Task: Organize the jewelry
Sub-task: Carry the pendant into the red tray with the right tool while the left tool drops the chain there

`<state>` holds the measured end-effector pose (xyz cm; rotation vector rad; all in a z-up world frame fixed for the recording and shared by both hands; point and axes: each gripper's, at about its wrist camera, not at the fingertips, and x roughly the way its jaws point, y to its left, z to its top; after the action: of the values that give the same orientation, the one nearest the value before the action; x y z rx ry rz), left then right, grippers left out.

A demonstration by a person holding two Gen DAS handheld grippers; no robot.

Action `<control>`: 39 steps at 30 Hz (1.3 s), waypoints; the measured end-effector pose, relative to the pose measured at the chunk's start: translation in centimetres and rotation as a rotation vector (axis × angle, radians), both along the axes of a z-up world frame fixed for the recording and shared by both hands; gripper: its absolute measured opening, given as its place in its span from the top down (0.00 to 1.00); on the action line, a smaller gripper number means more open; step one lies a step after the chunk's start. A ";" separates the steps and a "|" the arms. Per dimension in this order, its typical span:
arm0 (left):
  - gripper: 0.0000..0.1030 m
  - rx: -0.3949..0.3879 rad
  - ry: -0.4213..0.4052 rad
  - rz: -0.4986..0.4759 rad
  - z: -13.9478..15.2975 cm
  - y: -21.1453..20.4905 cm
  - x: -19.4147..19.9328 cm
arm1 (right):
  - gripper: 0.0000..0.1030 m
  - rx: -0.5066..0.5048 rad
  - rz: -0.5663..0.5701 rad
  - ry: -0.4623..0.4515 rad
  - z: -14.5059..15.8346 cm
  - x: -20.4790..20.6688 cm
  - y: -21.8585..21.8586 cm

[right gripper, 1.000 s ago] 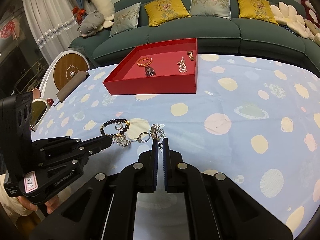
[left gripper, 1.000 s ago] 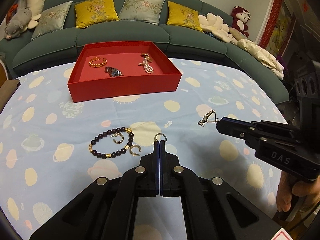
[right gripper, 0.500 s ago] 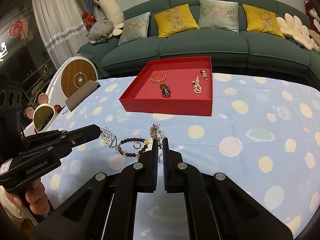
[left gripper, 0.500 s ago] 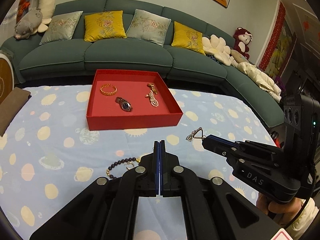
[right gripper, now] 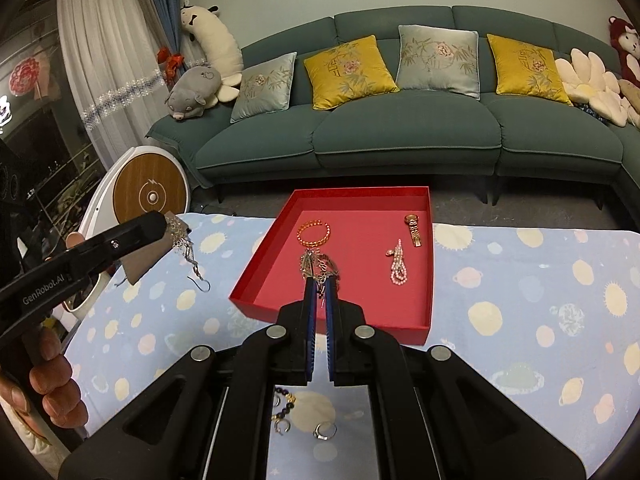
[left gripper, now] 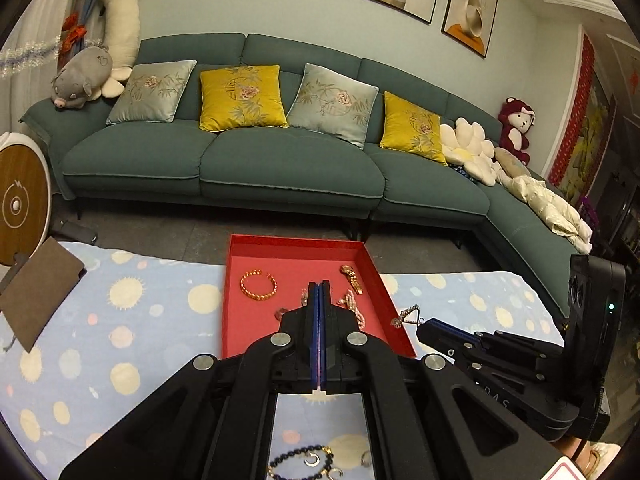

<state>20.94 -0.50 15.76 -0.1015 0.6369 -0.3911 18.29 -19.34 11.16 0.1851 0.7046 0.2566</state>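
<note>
We noted beaded bracelet (left gripper: 301,462) and small rings (right gripper: 325,430) nearest, lying on spotted cloth (right gripper: 520,292) beneath grippers. Left gripper (left gripper: 319,286) clamped together on silver dangling earring (right gripper: 185,249), earring hanging clear of cloth. Right gripper (right gripper: 319,282) clamped on second silver earring (right gripper: 318,266), above near edge of red tray (right gripper: 424,326). Inside tray: gold bangle (right gripper: 314,233), pearl strand (right gripper: 398,266), gold watch (right gripper: 413,229). Beyond: green sofa (right gripper: 400,132).
</note>
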 end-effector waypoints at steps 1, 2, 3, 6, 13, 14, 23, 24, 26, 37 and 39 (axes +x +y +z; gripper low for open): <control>1.00 0.011 0.004 0.009 -0.2 -0.2 1.1 | 0.97 0.002 -0.005 0.013 -0.4 1.1 0.0; 1.00 0.018 0.012 0.014 -0.5 -0.3 2.1 | 0.97 0.007 -0.008 0.027 -0.8 2.1 -0.1; 1.00 0.019 0.021 0.026 -0.8 -0.3 3.2 | 0.97 0.015 -0.011 0.045 -1.3 3.3 -0.1; 1.00 0.020 0.055 0.037 -1.9 -0.4 6.4 | 0.97 0.032 -0.027 0.083 -2.6 6.3 -0.1; 1.00 0.075 0.104 0.009 -4.6 -2.7 12.0 | 0.97 0.036 -0.063 0.151 -5.4 12.7 0.0; 1.00 0.088 0.112 0.009 -5.1 -3.2 12.7 | 0.97 0.040 -0.068 0.161 -5.7 13.3 -0.2; 1.00 0.114 0.189 0.010 -9.2 -6.3 17.5 | 0.97 0.036 -0.118 0.251 -9.2 17.8 -1.4; 1.00 0.116 0.194 0.014 -9.5 -6.4 17.7 | 0.97 0.036 -0.120 0.257 -9.5 18.0 -1.4; 1.00 0.121 0.208 0.020 -10.1 -6.6 18.2 | 0.97 0.031 -0.112 0.271 -9.9 18.5 -1.4; 0.65 -0.001 0.158 0.098 -6.6 -2.8 15.3 | 0.69 0.047 -0.152 0.046 -5.6 13.9 -3.9; 0.57 0.001 0.145 0.095 -4.9 -1.6 13.0 | 0.69 0.027 -0.140 -0.007 -3.3 11.5 -4.3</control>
<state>33.98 -2.12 10.88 -0.1594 0.7723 -0.2929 29.77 -23.60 7.85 0.2578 0.6780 0.1324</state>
